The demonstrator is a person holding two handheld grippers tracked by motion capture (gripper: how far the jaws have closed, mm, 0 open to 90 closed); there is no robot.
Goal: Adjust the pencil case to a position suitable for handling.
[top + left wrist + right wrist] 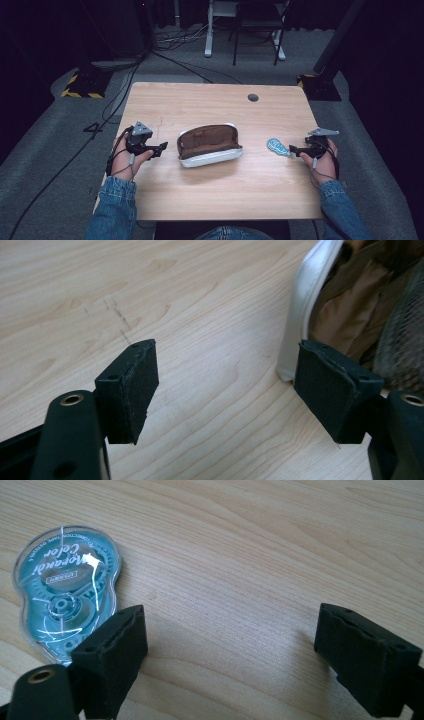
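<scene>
- Black-padded right tool [292, 149] gapes wide beside the blue correction tape dispenser [278, 146], apparently lined up to grasp it.
- Left tool [162, 148], also spread, waits near the open pencil case [210, 145], mid-counter [200, 195], likely to steady it.

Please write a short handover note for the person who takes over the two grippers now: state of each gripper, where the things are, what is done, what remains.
Left gripper: open, holding nothing, just left of the open pencil case, not touching it.
Right gripper: open, holding nothing, right beside the blue correction tape, which lies flat on the table to the right of the case.
Done: case lies open, brown lining up.
Left, probably: grasp the tape, place it in the case, perhaps close the case.
</scene>
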